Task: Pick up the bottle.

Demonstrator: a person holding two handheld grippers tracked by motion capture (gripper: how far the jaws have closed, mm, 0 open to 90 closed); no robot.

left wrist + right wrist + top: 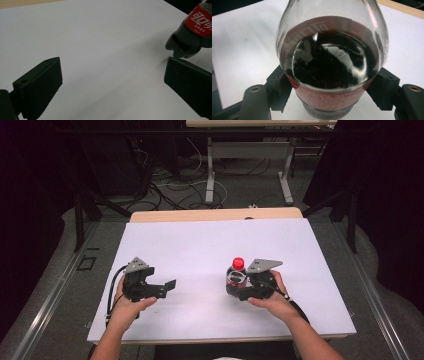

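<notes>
The right gripper [246,287] is clamped on a cola bottle [236,279], one jaw on each side of the red label band, as the right gripper view makes plain: the black pads press the bottle [332,62] at the label, below the clear shoulder that bulges out above them. The bottle stands upright on the white table [200,250], its red cap [238,263] above the jaws and its lobed base below them, on or just off the sheet (I cannot tell which). The left gripper [162,287] is released, its jaws spread wide with nothing between them; in its own view the bottle [192,32] sits beyond and just past its right-hand jaw, apart from it. Judging by the dark liquid that fills it to the shoulder, the bottle is likely fairly heavy for its size and its weight sits low. The plastic wall should be smooth and a bit slippery, and it would give under a hard squeeze, though a full, capped bottle resists that well. The label band looks like the sound place to hold: straight-sided, so the pads sit flat, and the wider shoulder above them would check any downward slip. The tapering neck would be a poorer hold. If tipped, the liquid would shift and tug at the grip.
</notes>
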